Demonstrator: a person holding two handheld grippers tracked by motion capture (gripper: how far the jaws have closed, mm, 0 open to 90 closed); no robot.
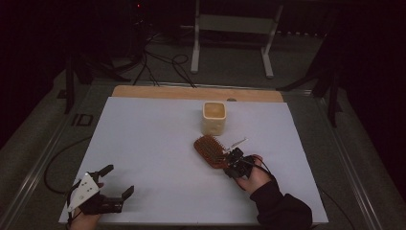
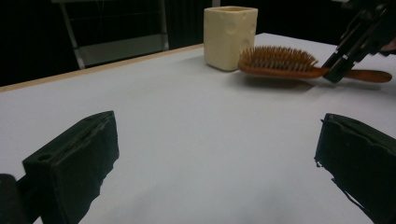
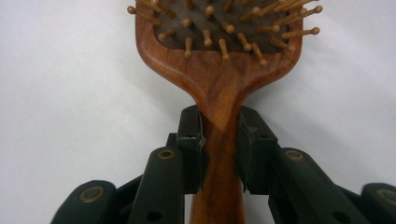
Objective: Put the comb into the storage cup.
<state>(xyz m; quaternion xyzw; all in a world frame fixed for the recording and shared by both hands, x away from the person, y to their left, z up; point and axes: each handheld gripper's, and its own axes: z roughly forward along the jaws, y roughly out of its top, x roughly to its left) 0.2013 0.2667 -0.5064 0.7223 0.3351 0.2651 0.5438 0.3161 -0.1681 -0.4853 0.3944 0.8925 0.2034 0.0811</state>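
Note:
A wooden hairbrush (image 1: 209, 150) (image 2: 280, 62) (image 3: 219, 56) with wooden bristles lies bristles-up on the white table surface (image 1: 153, 153). My right gripper (image 1: 232, 160) (image 3: 220, 140) is shut on its handle just behind the head. In the left gripper view that gripper (image 2: 343, 65) clamps the handle from above. A cream square cup (image 1: 213, 117) (image 2: 230, 36) stands upright just beyond the brush head. My left gripper (image 1: 117, 179) (image 2: 215, 163) rests at the front left of the table, jaws wide open with nothing between them.
A wooden strip (image 1: 196, 93) runs along the table's far edge. Beyond it stand a white metal frame (image 1: 232, 33) and cables on the floor (image 1: 163, 64). A cable (image 1: 57, 163) loops off the table's left side.

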